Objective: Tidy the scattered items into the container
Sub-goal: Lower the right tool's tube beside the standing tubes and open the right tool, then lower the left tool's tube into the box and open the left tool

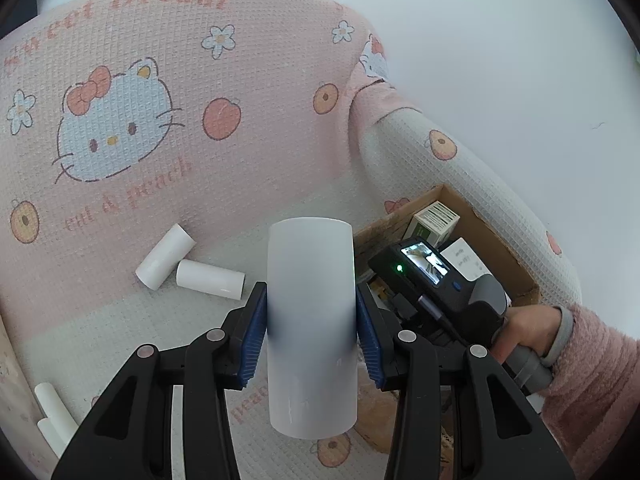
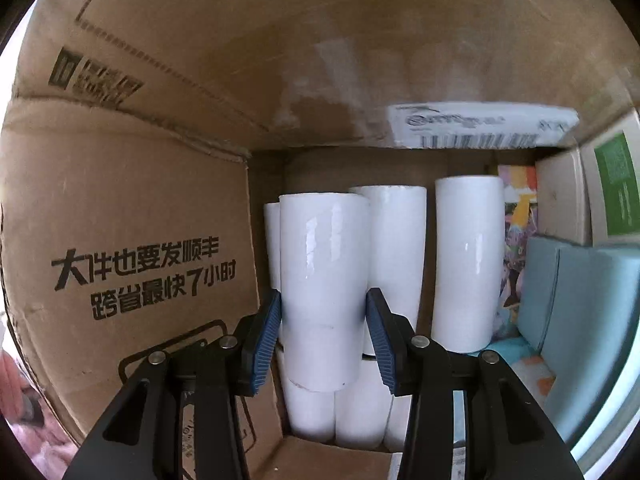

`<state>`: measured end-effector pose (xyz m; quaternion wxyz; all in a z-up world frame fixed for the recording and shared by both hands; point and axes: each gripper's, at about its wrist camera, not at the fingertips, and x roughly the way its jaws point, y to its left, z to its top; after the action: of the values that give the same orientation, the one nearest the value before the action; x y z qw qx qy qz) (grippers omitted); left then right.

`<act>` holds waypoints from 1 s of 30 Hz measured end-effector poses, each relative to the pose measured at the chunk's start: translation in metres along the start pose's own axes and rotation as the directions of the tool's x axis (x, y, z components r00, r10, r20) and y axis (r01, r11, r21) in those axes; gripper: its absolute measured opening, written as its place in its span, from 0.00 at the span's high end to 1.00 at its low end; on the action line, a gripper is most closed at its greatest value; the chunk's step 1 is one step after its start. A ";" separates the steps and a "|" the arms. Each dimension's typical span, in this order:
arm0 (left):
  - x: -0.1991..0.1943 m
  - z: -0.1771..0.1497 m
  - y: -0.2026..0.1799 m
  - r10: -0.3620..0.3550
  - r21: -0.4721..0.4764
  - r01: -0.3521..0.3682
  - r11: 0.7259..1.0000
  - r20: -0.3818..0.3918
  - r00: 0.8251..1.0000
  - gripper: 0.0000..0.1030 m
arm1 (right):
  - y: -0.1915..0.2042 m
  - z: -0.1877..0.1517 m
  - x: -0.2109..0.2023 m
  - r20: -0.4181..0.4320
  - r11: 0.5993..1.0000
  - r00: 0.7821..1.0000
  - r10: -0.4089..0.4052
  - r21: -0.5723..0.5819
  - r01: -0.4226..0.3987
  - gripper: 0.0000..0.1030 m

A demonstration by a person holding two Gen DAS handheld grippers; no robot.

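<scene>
Left gripper (image 1: 311, 334), clamped at mid-length on a white tube (image 1: 311, 312), held over the pink blanket (image 1: 240, 80) beside the cardboard box (image 1: 496, 256); right gripper (image 2: 324, 336) inside the box (image 2: 132, 208), shut on another white tube (image 2: 324, 280) above the stacked tubes (image 2: 466, 260). Probably light, glossy, slippery and easy to crush, so best taken at the middle, gently. Two loose tubes (image 1: 188, 268) left on the blanket.

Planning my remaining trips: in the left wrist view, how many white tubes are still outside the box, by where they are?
Held in left claw: 1 white plastic tube
Loose mid-blanket: 2
Lower left edge: 2
Total: 5
</scene>
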<state>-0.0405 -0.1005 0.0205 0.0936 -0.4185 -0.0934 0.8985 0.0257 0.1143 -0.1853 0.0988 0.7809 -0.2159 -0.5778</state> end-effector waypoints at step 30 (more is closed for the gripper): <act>0.036 0.009 -0.092 -0.030 0.111 0.055 0.992 -0.220 0.975 0.55 | 0.003 -0.101 -0.129 0.457 0.972 0.860 -0.229 0.059 0.227 0.17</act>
<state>-0.0619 -0.0037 0.0226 0.1468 -0.5061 -0.0392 0.8490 0.0892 0.1603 -0.0412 -0.0255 0.6416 -0.1402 -0.7537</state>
